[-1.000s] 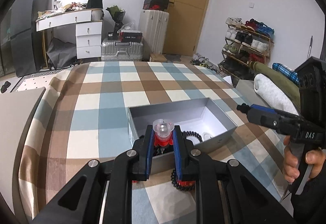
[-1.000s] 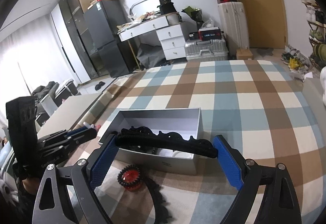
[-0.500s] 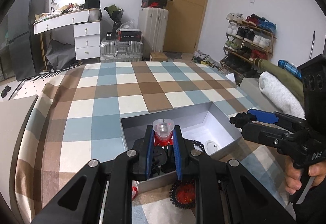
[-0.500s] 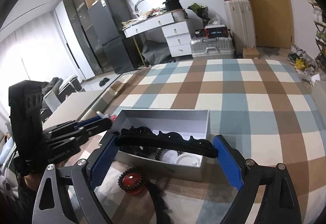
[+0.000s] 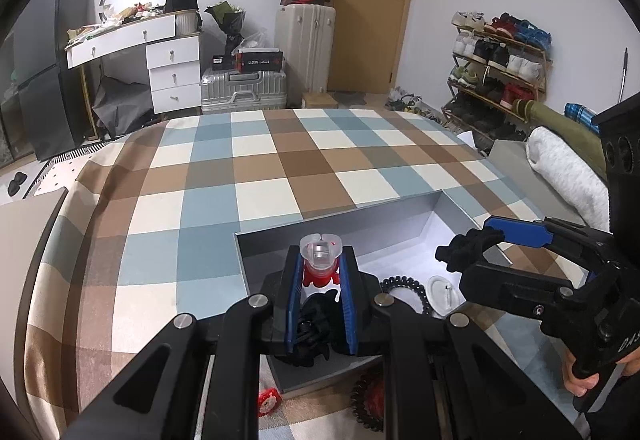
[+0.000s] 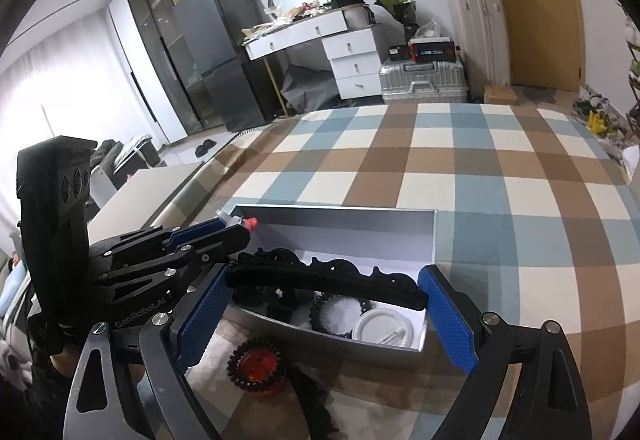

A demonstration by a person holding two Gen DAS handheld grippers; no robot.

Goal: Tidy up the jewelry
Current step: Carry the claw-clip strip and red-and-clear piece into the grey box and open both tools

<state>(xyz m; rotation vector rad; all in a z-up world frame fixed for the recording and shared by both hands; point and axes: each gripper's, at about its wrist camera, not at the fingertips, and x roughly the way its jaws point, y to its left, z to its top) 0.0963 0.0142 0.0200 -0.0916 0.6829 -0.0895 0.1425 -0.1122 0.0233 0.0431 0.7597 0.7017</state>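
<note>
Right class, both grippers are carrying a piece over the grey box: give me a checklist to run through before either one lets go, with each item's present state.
1. Left gripper grips the red and clear clip: ok.
2. Clip above the grey box interior: ok.
3. Right gripper holds the black headband across its jaws: ok.
4. Headband fully over the box: cannot tell.
5. Free floor space in the box, far end: ok.
6. All pieces boxed: not ok, the red disc with beaded ring lies outside on the checked cloth.

A checked cloth [image 5: 256,176], silver suitcase [image 5: 243,90] and shoe rack [image 5: 498,80].
</note>
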